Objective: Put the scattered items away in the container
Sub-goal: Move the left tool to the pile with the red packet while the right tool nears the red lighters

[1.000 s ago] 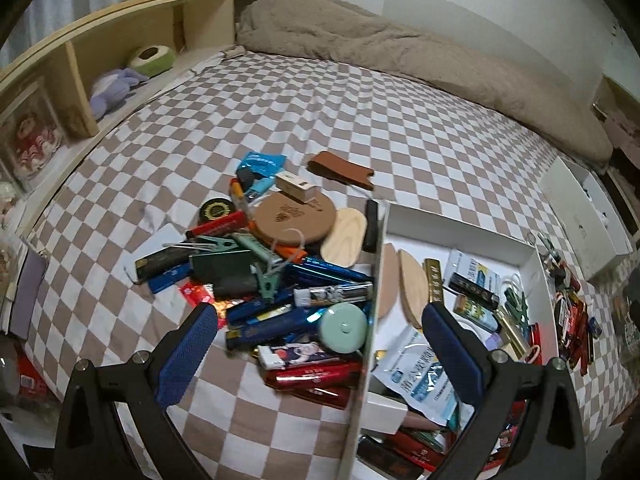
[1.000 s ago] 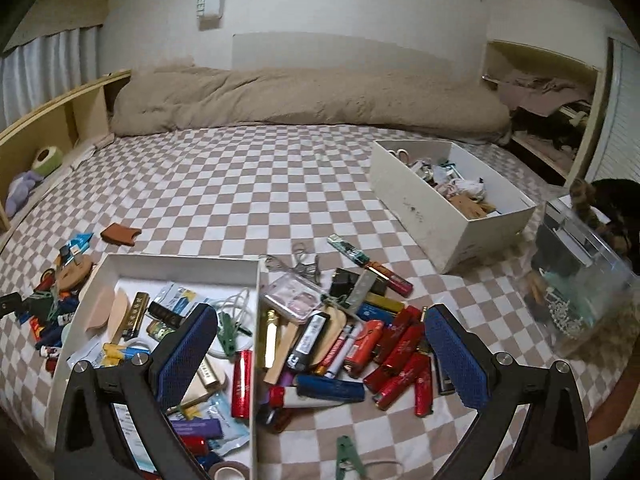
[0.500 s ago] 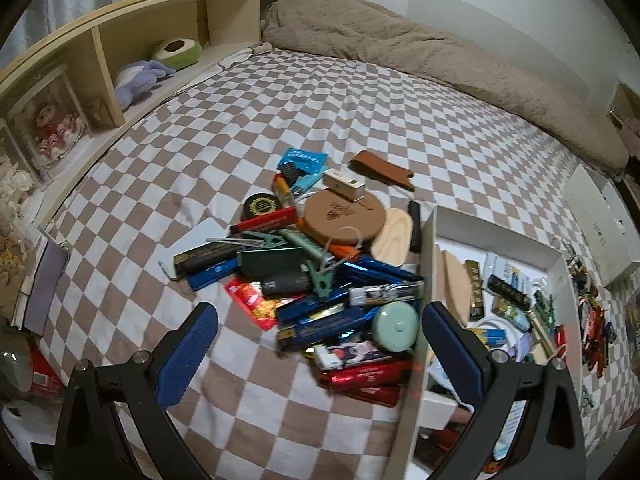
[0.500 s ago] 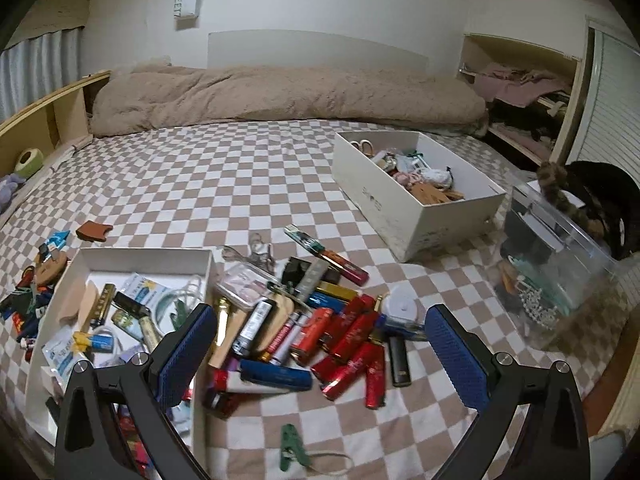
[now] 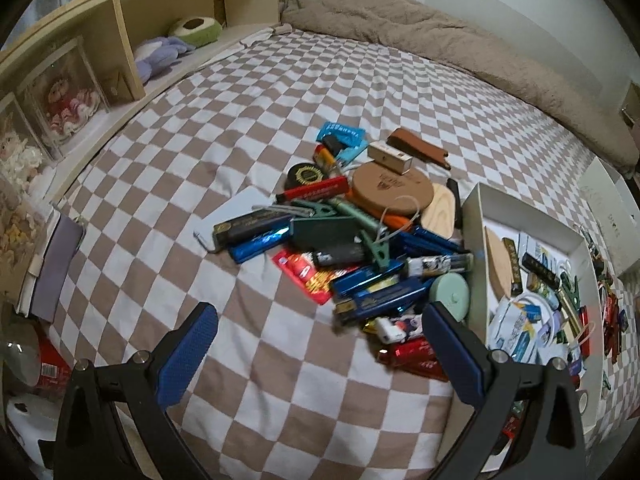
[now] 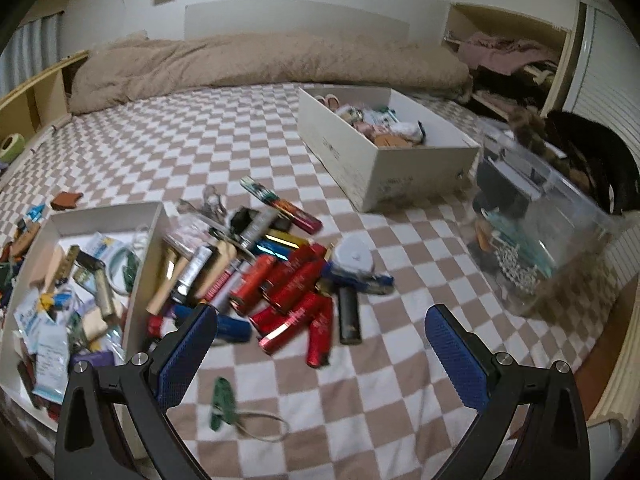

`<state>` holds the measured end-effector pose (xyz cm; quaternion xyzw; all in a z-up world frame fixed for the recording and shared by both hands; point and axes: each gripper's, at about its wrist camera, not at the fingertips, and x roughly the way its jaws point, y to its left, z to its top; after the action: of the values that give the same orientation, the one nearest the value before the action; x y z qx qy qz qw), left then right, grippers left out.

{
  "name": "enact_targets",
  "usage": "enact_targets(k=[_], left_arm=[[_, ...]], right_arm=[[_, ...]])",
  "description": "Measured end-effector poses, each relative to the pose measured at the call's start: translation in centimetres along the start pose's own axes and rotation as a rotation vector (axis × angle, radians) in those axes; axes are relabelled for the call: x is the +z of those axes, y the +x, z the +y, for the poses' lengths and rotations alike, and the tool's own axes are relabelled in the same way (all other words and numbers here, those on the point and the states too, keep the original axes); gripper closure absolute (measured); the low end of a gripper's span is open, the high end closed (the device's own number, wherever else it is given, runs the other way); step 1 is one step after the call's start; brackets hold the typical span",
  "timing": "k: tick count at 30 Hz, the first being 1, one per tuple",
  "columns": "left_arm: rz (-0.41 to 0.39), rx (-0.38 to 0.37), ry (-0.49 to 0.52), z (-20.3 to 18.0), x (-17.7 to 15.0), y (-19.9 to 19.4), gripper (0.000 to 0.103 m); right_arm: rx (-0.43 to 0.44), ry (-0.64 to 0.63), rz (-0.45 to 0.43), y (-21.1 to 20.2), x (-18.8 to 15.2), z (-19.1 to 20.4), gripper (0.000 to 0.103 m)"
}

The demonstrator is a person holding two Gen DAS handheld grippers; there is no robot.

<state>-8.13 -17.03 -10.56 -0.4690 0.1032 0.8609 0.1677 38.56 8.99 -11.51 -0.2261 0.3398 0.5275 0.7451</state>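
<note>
On a brown-and-white checked bedspread (image 5: 248,128), a shallow white tray (image 5: 476,236) sits between two heaps of small scattered items. Left wrist view: the left gripper (image 5: 320,350) hangs over bare bedspread with its blue-padded jaws spread wide and nothing between them; the left heap (image 5: 360,240), with a round tan disc (image 5: 392,194), a green clip (image 5: 374,246), blue tubes and a pale green round lid (image 5: 450,294), lies ahead of the jaws and toward the right finger, touching the tray's left wall. The tray, already partly filled, lies just beyond the right finger. Right wrist view: the right gripper (image 6: 320,350) is likewise wide open and empty; the right heap (image 6: 280,280) of red tubes, a black tube (image 6: 349,316) and a white teardrop case (image 6: 354,254) lies just ahead, between the jaws and nearer the left finger, beside the tray's right wall (image 6: 146,256). A loose green clip (image 6: 222,402) lies near the left finger. A deeper white box (image 6: 380,160) and a clear bin (image 6: 536,232) stand well apart, to the right.
</note>
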Motion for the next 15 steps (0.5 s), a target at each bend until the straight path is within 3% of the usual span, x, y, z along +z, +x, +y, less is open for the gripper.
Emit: enact_targets(k=[8,15], left_arm=[[0.031,0.020,-0.028,2.7,-0.5,1.2,0.000],[0.066,0.045,-0.014,4.6,-1.3,2.7,0.000]], right_arm=[[-0.031,-0.002,0.048,1.5,-1.2,-1.5,0.000],[-0.007,0.010,0.112,3.0,-2.3,-2.0,0.000]])
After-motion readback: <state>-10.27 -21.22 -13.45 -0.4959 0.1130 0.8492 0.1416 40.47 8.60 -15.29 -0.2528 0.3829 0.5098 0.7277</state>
